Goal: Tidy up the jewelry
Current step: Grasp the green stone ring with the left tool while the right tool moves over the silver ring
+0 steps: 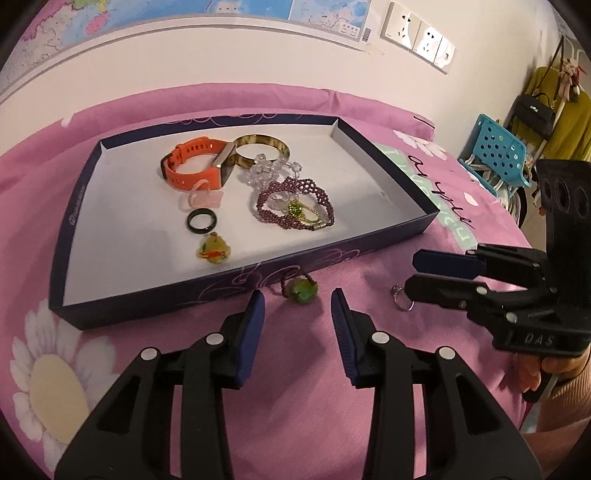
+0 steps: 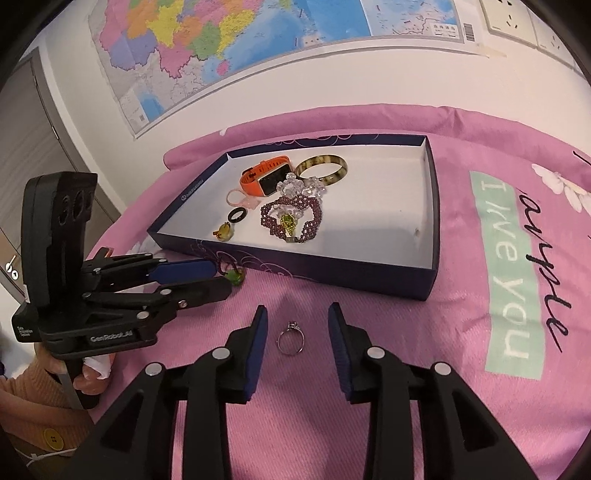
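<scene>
A dark blue box (image 1: 177, 295) (image 2: 430, 206) lies on the pink cloth and holds an orange watch (image 1: 192, 162) (image 2: 264, 177), an amber bangle (image 1: 275, 144) (image 2: 325, 168), a purple bead bracelet (image 1: 295, 203) (image 2: 291, 218), a black ring (image 1: 201, 220) and a yellow pendant (image 1: 214, 251). A green-stone bracelet (image 1: 303, 290) (image 2: 234, 276) lies outside the box's front wall, just ahead of my open left gripper (image 1: 297, 299) (image 2: 221, 278). A silver ring (image 2: 290, 338) (image 1: 400, 297) lies between the fingers of my open right gripper (image 2: 297, 314) (image 1: 410, 271).
The pink cloth (image 2: 480, 332) with flower prints and lettering covers the surface. A wall with a map (image 2: 221, 44) and sockets (image 1: 417, 35) stands behind. A blue chair (image 1: 495, 147) and hanging bags are at the far right.
</scene>
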Demonstrator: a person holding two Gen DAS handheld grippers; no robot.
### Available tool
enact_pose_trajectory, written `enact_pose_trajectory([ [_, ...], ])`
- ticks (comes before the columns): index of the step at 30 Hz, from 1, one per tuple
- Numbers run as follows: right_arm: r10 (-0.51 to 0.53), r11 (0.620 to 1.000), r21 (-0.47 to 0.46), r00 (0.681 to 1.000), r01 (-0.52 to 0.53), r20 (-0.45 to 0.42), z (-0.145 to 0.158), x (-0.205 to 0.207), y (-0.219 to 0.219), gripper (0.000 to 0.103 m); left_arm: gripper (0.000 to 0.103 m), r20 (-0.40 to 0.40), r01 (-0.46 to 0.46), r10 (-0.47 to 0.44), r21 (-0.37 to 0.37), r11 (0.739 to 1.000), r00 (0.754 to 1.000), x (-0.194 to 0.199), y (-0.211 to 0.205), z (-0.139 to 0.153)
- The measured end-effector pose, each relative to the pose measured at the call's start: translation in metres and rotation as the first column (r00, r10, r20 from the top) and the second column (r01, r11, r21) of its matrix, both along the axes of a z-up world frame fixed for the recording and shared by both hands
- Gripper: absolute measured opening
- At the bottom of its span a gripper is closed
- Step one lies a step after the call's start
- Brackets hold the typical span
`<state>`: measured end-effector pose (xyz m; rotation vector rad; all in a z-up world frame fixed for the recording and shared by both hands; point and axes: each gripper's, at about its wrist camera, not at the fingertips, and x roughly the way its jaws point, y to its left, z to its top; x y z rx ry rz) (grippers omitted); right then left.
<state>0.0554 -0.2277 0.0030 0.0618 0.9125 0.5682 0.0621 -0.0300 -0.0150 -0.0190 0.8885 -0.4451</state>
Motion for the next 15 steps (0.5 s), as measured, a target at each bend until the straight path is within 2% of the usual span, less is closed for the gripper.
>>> enact_pose_trajectory([
  [9, 0.003, 1.000, -0.001, 1.000, -0.003, -0.015, -0.0049, 0.0003, -0.0022, 0.033, 0.033, -0.007, -0.017, 0.018, 0.011, 1.000, 1.000, 0.0051, -0.0096, 0.0004],
  [10, 0.002, 1.000, -0.001, 1.000, -0.002, -0.017, -0.0054, 0.0000, -0.0024, 0.033, 0.031, -0.008, -0.021, 0.021, 0.015, 1.000, 1.000, 0.0052, -0.0098, 0.0001],
  [12, 0.003, 1.000, 0.000, 1.000, -0.003, -0.022, -0.0065, -0.0002, -0.0032, 0.033, 0.020, -0.018, -0.027, 0.028, 0.009, 1.000, 0.999, 0.0060, -0.0084, -0.0009],
  [15, 0.001, 1.000, 0.000, 1.000, -0.001, -0.024, -0.0068, -0.0007, -0.0040, 0.033, 0.014, -0.021, -0.039, 0.039, 0.001, 0.999, 0.999, 0.0067, -0.0066, -0.0011],
])
